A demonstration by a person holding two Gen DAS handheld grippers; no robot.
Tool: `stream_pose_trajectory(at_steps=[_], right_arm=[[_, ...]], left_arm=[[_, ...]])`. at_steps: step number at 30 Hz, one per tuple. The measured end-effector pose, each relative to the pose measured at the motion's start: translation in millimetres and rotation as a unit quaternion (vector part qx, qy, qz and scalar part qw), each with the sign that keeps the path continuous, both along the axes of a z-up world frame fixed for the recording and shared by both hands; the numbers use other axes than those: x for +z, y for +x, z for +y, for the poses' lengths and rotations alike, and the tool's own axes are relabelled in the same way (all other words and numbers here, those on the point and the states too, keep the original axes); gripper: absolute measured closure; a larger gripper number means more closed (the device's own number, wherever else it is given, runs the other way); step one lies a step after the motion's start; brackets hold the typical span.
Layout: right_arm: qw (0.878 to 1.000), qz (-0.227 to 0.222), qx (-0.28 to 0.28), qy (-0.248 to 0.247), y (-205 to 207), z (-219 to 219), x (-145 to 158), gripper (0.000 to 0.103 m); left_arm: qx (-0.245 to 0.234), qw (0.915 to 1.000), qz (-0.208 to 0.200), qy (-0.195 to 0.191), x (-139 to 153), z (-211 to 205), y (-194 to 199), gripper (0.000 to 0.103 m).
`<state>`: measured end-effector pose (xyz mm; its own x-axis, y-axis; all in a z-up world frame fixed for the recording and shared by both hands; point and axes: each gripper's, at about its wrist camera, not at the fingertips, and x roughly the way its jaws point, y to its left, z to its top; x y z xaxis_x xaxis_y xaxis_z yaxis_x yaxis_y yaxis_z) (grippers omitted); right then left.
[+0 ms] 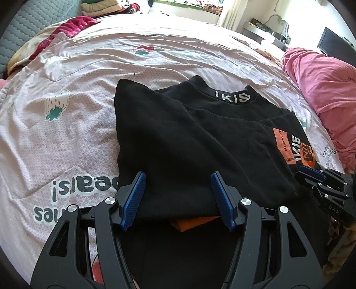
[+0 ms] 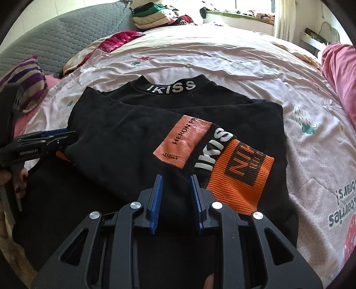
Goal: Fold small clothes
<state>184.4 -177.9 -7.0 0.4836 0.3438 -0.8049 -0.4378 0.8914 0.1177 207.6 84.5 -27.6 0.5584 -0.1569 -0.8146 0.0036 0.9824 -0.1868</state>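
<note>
A small black top (image 1: 191, 142) with a white "IKISS" collar lies partly folded on the pink bed sheet (image 1: 66, 124). Its sleeves are folded across the front, showing an orange patch (image 2: 183, 142) and an orange ribbed cuff (image 2: 240, 175). My left gripper (image 1: 178, 184) is open, its blue pads on either side of the top's near left edge. My right gripper (image 2: 175, 189) is partly open over the near edge, beside the cuff, and shows at the right of the left wrist view (image 1: 316, 177). The left gripper shows at the left of the right wrist view (image 2: 55, 135).
A pink quilt (image 1: 322, 89) is heaped at the right. A red cloth (image 1: 66, 29) and a grey quilted headboard (image 2: 77, 33) are at the far left, with a striped pillow (image 2: 26, 82). Folded clothes (image 2: 155, 15) are stacked at the back.
</note>
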Motion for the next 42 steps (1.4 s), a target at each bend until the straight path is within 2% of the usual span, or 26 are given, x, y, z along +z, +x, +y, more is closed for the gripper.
stream_pose_trajectory(at_steps=[5, 10, 15, 21, 23, 27, 29, 31, 32, 34, 35, 42], right_arm=[[1.0, -0.017, -0.001, -0.001, -9.6, 0.5, 4.2, 0.077], [1.0, -0.024, 0.002, 0.01, -15.2, -1.5, 10.5, 0.067], [0.999, -0.029, 0.001, 0.019, -19.2, -3.2, 17.1, 0.061], [0.999, -0.036, -0.007, 0.024, -20.6, -5.9, 23.7, 0.046], [0.999, -0.038, -0.013, 0.027, -19.9, -8.4, 25.5, 0.036], [0.998, -0.043, -0.023, 0.031, -20.4, -12.5, 29.7, 0.027], [0.998, -0.046, -0.026, 0.036, -20.6, -14.7, 31.8, 0.018], [0.998, -0.048, -0.032, 0.039, -20.1, -16.8, 34.1, 0.014], [0.997, -0.05, -0.034, 0.041, -20.0, -17.8, 35.2, 0.011], [0.997, -0.054, -0.041, 0.045, -19.8, -20.3, 38.5, 0.009], [0.996, -0.057, -0.042, 0.047, -20.2, -21.3, 39.8, 0.008], [0.994, -0.07, -0.053, 0.058, -23.8, -29.0, 48.8, 0.007]], left_arm=[[0.0, 1.0, 0.0, -0.003, 0.8, -0.1, -0.6, 0.05], [-0.005, 1.0, 0.0, -0.001, 3.1, -3.1, -2.4, 0.05], [-0.005, 0.9999, -0.003, -0.011, 7.8, -2.7, -5.3, 0.049], [-0.012, 0.9998, -0.007, -0.011, 13.2, -7.4, -9.3, 0.045], [-0.012, 0.9998, -0.008, -0.012, 14.3, -8.3, -9.6, 0.044], [-0.009, 0.9998, -0.009, -0.015, 17.1, -7.9, -10.7, 0.038], [-0.007, 0.9997, -0.012, -0.019, 19.6, -6.3, -11.7, 0.034], [-0.001, 0.9996, -0.019, -0.021, 24.2, -4.2, -13.2, 0.025], [0.001, 0.9995, -0.023, -0.022, 26.6, -3.5, -14.2, 0.024], [0.006, 0.9991, -0.034, -0.024, 33.7, -1.6, -17.3, 0.013], [0.006, 0.999, -0.037, -0.024, 36.5, -1.2, -18.6, 0.011], [0.011, 0.9984, -0.05, -0.023, 49.0, 1.3, -25.2, 0.01]])
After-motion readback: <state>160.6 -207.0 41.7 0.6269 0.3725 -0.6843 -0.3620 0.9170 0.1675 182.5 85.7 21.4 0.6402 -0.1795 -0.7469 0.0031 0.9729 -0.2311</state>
